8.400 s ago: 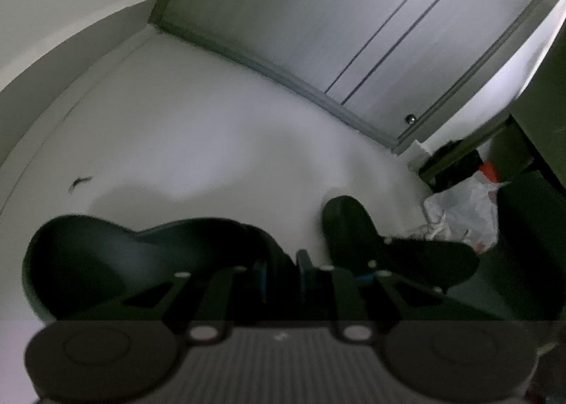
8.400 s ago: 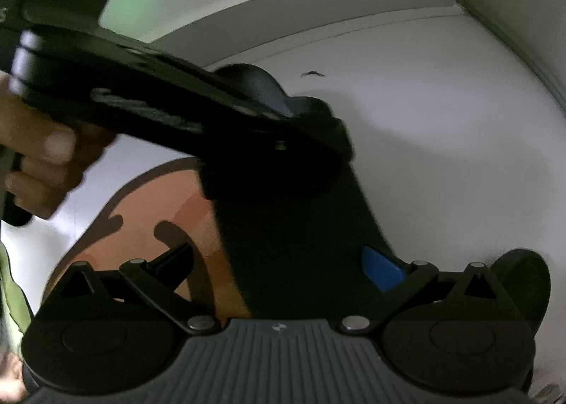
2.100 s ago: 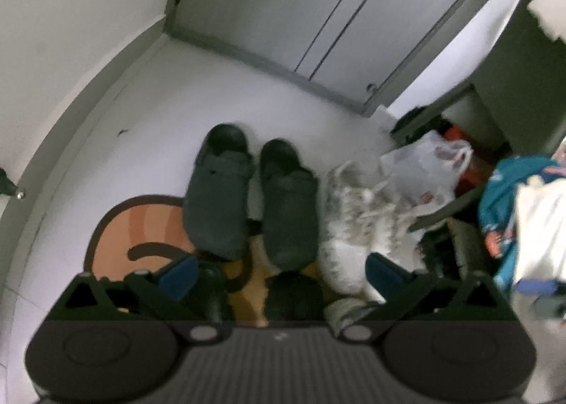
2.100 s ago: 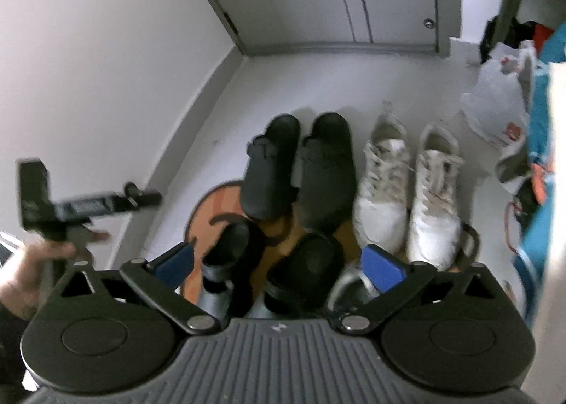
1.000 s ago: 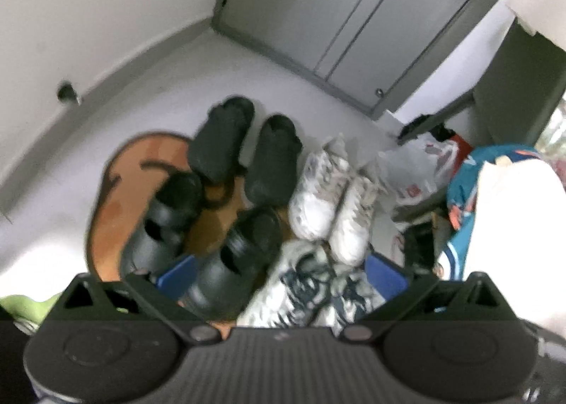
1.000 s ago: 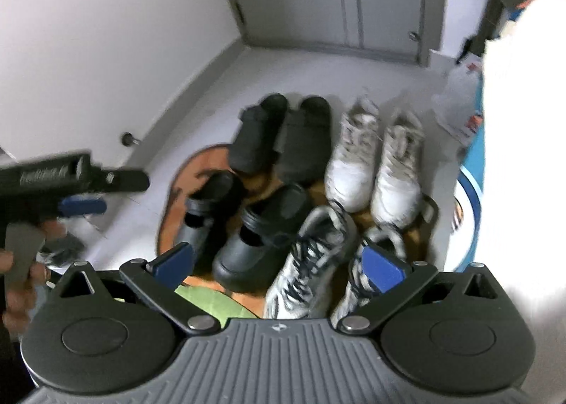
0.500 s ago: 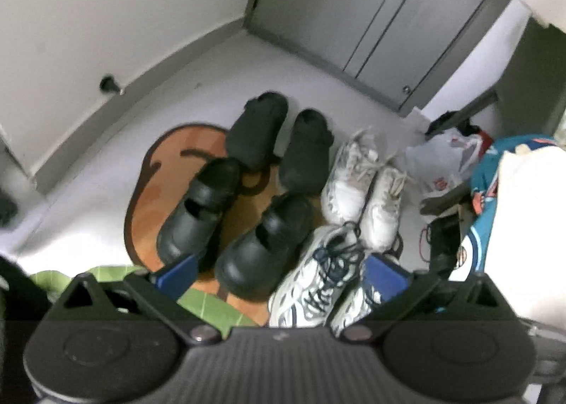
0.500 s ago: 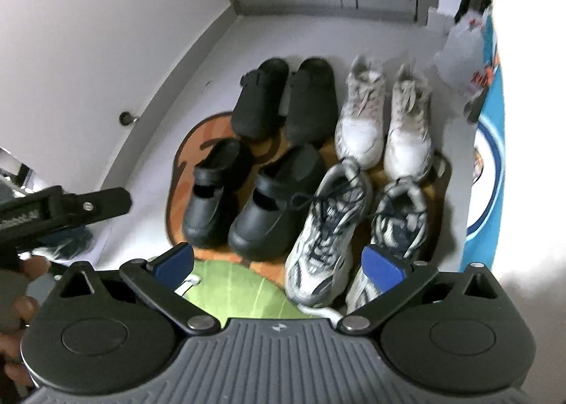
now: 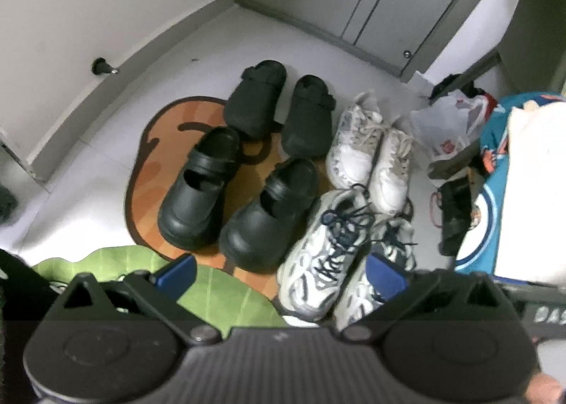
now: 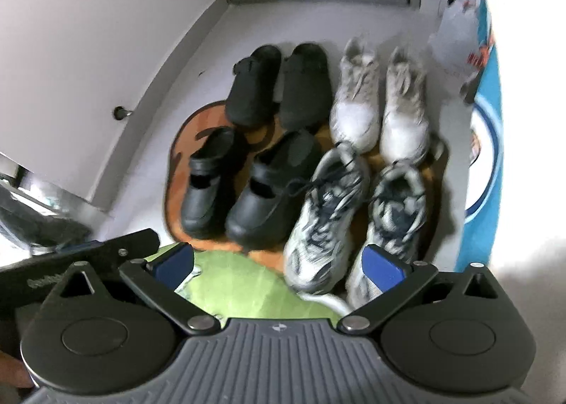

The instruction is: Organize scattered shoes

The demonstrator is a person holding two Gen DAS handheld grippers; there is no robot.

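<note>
Shoes (image 10: 300,163) sit paired in two rows on the orange mat (image 9: 148,170) and floor. Left tool (image 9: 279,271) and right tool (image 10: 277,262) hover wide apart, empty. Risk: dropping low could knock the near sneakers (image 9: 329,248) askew.

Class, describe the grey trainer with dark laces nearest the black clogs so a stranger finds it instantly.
Start at the orange mat. The front row holds glossy black clogs, then two grey trainers. Yours is the left grey trainer, touching a clog: dark laces, unlike the white trainers behind.
</note>
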